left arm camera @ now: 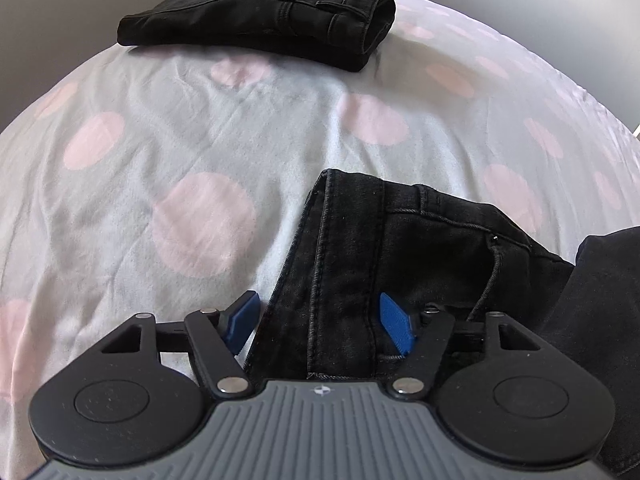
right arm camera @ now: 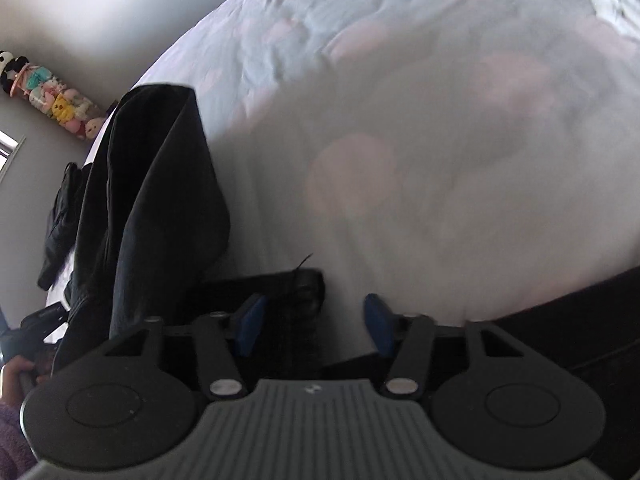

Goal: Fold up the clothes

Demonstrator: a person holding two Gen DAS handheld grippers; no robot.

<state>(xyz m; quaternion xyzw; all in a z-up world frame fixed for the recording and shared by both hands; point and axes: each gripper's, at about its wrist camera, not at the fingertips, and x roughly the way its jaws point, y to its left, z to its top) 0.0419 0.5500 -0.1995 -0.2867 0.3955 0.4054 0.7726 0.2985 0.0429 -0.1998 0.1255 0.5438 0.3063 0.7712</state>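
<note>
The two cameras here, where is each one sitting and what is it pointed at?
Left wrist view: sits on the left gripper, looking along its open blue fingers over unfolded black jeans toward a folded black pair on the spotted bedsheet.
Right wrist view: sits on the right gripper, fingers open around a dark jeans edge; the picture is blurred, and the person's hand shows at the lower left.
Shared: the same bedsheet and black jeans.
</note>
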